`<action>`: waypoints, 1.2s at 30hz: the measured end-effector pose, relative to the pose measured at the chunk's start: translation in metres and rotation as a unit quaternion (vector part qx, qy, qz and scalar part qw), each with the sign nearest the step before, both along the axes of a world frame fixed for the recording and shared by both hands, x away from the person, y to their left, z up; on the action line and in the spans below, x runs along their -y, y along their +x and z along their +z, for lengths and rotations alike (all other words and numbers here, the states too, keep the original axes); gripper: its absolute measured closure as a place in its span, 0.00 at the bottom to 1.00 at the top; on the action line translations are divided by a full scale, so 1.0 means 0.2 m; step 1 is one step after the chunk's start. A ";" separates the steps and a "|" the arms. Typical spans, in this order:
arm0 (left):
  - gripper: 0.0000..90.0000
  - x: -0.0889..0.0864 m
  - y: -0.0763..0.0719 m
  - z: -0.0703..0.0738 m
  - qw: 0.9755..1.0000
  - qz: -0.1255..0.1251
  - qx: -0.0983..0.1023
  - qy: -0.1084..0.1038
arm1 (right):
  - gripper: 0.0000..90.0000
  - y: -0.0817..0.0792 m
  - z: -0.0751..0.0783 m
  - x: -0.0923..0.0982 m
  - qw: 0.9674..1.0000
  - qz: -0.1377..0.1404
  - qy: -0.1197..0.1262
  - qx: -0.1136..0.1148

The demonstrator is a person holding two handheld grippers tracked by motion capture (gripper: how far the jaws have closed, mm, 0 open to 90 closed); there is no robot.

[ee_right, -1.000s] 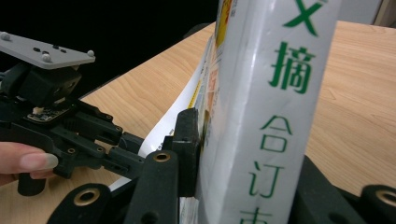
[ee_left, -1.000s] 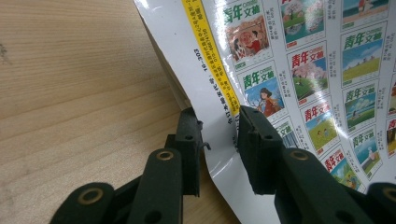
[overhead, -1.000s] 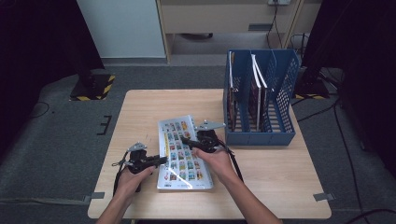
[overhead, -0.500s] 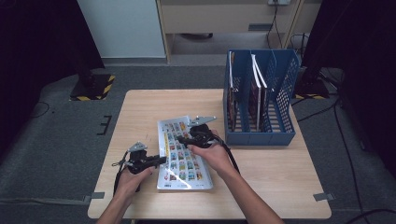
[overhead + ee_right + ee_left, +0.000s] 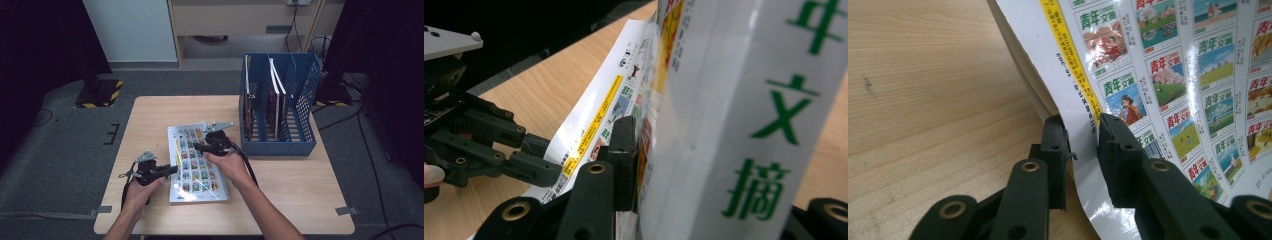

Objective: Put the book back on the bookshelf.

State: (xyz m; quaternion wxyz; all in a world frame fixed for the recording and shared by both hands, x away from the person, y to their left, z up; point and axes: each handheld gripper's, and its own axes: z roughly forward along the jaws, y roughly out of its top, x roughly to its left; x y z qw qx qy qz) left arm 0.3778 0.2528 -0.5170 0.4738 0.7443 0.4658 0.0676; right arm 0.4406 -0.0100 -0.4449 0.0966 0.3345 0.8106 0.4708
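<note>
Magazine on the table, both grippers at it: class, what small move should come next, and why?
Probably lift it toward the blue rack. The left gripper pinches the magazine cover's edge, already curling off the table; the right gripper is clamped on its spine, and the rack's right slots look free.

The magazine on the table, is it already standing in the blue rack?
No, the magazine lies on the table in front of the blue rack.

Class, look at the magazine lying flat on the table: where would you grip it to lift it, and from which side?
Probably at a long edge, coming in level from the side. The magazine lies flat and thin, so jaws must straddle an edge. The left gripper already pinches the left edge's lifted cover; the right gripper grips the spine side.
</note>
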 end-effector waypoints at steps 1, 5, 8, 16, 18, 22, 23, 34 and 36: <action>0.78 0.00 0.00 0.00 1.000 0.004 0.006 0.007 | 0.80 0.00 0.01 0.00 1.000 0.002 -0.001 0.008; 0.55 0.00 -0.01 0.02 1.000 0.009 0.018 0.013 | 0.80 -0.02 0.02 0.00 1.000 0.011 0.006 0.019; 0.43 -0.01 0.00 0.07 0.999 0.016 0.032 0.020 | 0.80 -0.02 0.02 0.00 0.999 0.019 0.006 0.026; 0.23 -0.04 0.10 0.13 0.999 0.024 0.035 0.026 | 0.80 -0.01 0.03 -0.01 0.999 0.017 0.022 0.044; 0.22 -0.03 0.12 0.05 0.999 0.019 0.024 0.016 | 0.80 0.00 0.03 0.00 0.998 0.015 0.030 0.050; 0.19 0.03 0.12 0.01 0.998 -0.018 0.035 0.041 | 0.80 0.01 0.04 0.00 0.997 0.012 0.038 0.065; 0.20 0.05 0.12 0.01 0.998 -0.021 0.037 0.040 | 0.80 0.01 0.05 0.00 0.997 0.009 0.040 0.068; 0.42 0.07 0.12 -0.03 0.999 -0.044 0.005 0.022 | 0.81 0.00 0.08 0.02 0.993 0.010 0.070 0.098; 0.52 0.05 0.13 -0.03 0.999 -0.040 -0.002 0.007 | 0.81 -0.01 0.08 0.02 0.992 0.014 0.072 0.104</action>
